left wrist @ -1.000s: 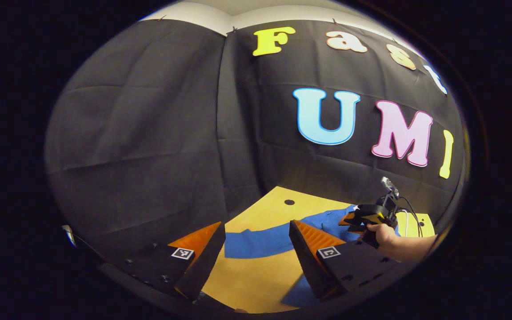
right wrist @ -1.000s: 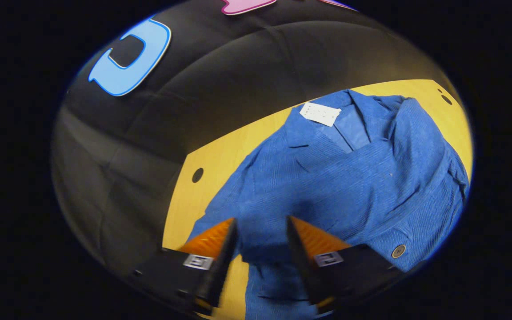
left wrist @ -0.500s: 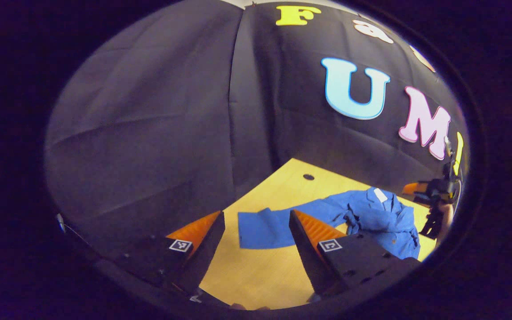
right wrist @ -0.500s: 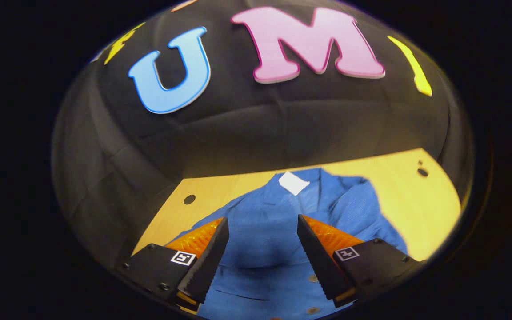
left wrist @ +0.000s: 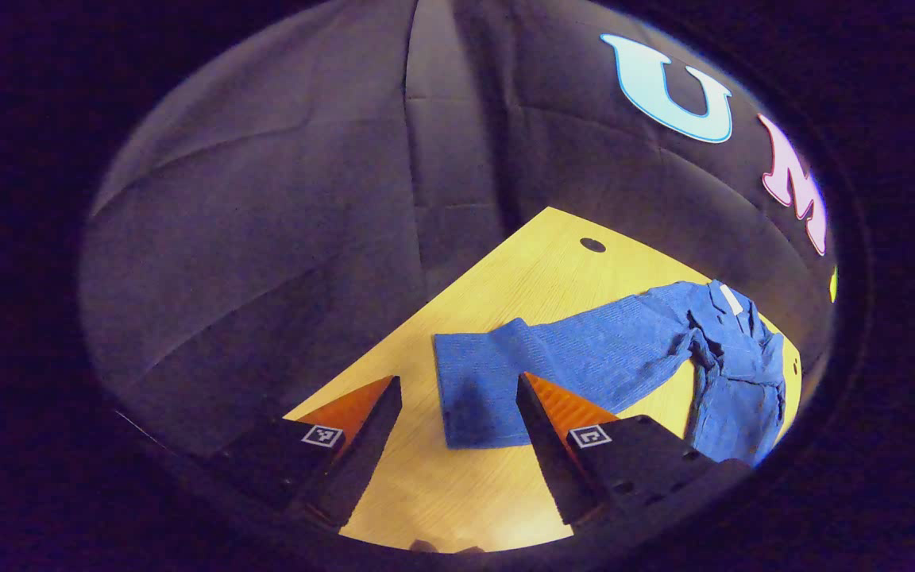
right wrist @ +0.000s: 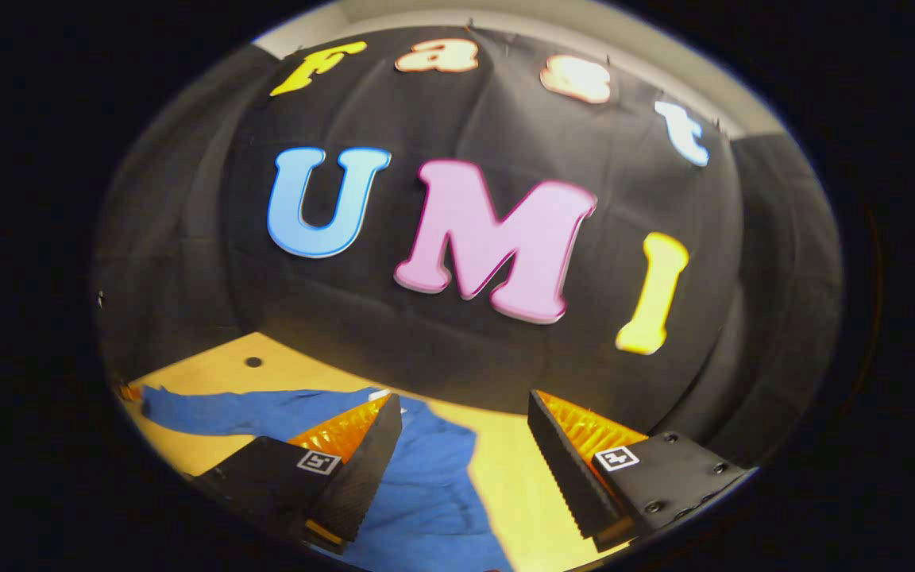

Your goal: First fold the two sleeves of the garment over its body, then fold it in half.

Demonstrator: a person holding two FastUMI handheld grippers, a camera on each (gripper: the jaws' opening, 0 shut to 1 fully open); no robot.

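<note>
Black cloth walls close in a pale yellow wooden table [left wrist: 505, 278] with a small dark hole [left wrist: 592, 245] near its far edge. On it lies a blue ribbed button-up garment [left wrist: 731, 373], one long sleeve [left wrist: 553, 365] stretched out flat toward the left gripper [left wrist: 457, 433], whose jaws gape wide over the cuff, holding nothing. The right gripper [right wrist: 464, 449] hovers above the garment's body, spread wide and empty.

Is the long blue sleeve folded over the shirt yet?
No. The sleeve lies stretched out flat on the table, away from the shirt's body.
</note>
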